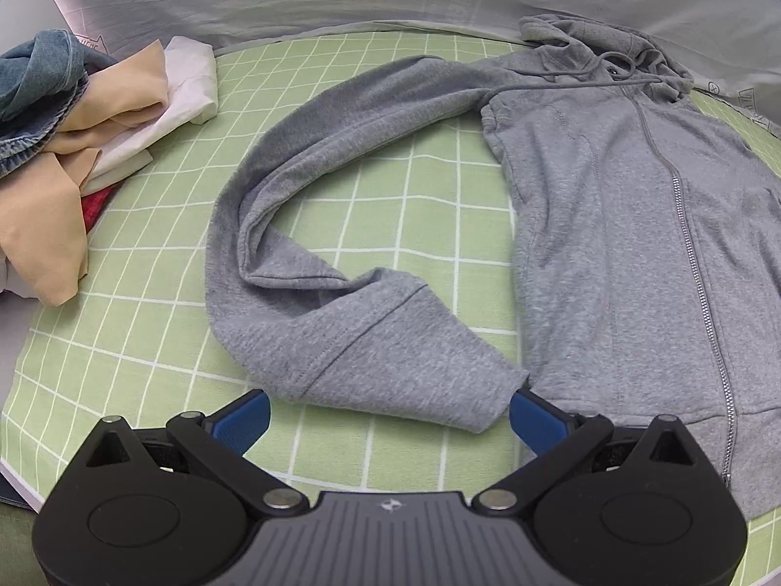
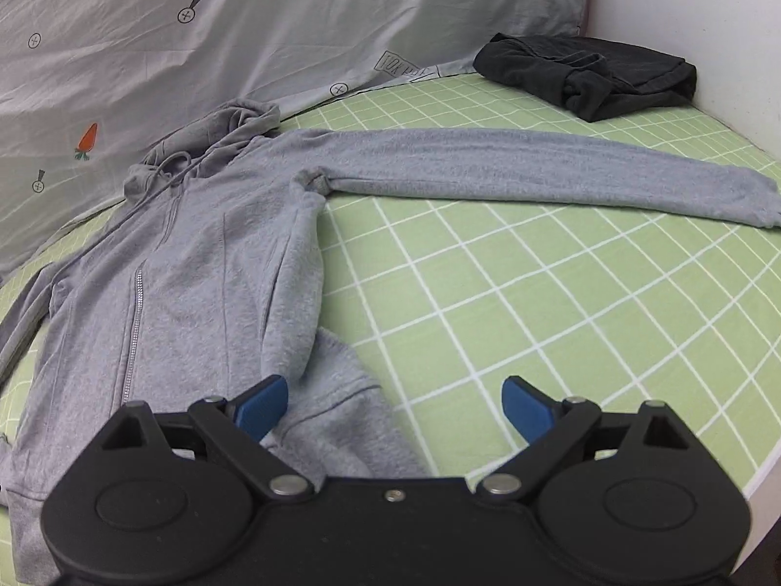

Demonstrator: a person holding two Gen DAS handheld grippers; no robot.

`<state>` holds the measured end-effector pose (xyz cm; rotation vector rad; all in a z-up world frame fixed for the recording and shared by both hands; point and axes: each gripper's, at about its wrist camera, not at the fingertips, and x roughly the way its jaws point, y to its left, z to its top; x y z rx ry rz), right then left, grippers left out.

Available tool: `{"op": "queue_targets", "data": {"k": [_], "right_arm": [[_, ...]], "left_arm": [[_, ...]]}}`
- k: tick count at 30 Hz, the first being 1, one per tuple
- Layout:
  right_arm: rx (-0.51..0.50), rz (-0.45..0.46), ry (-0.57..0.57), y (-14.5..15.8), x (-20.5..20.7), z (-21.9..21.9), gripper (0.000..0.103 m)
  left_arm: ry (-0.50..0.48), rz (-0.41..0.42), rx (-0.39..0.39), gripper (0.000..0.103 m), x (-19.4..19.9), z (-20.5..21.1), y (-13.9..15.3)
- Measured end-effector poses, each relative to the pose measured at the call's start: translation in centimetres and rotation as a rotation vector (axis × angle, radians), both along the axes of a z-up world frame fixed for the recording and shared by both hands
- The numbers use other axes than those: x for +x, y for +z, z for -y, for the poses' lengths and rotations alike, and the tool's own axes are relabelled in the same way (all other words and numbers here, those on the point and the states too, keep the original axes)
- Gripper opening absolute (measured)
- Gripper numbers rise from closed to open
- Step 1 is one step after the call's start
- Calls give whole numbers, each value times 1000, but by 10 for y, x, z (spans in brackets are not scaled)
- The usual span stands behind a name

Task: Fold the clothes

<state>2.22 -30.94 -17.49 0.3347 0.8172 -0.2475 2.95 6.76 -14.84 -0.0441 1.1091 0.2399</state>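
Pinching only the top layer of the cuff [image 1: 415, 381] risked the sleeve [image 1: 302, 156] twisting; left gripper [image 1: 388, 417] and right gripper [image 2: 395, 405] were spread, empty, over the hoodie [image 2: 195, 263].

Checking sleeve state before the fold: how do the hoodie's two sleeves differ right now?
The curled sleeve bends in an arc, its cuff back near the hem between the open left gripper jaws. The straight sleeve lies stretched out flat, its cuff far from the open right gripper. Both are grey, attached to the hoodie, resting on the green checked sheet.
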Motion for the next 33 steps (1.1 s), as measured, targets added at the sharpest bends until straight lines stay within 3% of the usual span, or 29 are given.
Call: {"op": "queue_targets", "data": {"k": [4,12,14,19,21,24,28,31,33], "right_arm": [[35,-3,-89,0,-4,-2,93],[10,-47,-155,-2,-3,-21,94],[7,-56,-138,-1,-1,-29,94],[-65,-80,-63,1,0,-60,95],[-78,-90,-52,0,0,-67,95],[-93,-105,-44,-1,2,-75,96],[-102,-124,-61,-5,8,-78,96],[-110,-136,-72,-9,11,-80,97],[-116,-142,-77,-11,13,-81,99]], "left_arm": [[47,-3,-26,102,-10,-30,-6],[124,65,-335,102,-13,-65,-12],[121,56,-318,101,-8,-64,-16],[112,40,-275,77,0,-69,-22],[104,44,-256,52,-2,-75,-20],[123,58,-273,32,-7,-91,-17],[196,83,-196,17,-19,-121,-1],[273,111,-129,17,-28,-151,14],[330,125,-42,17,-33,-174,23]]}}
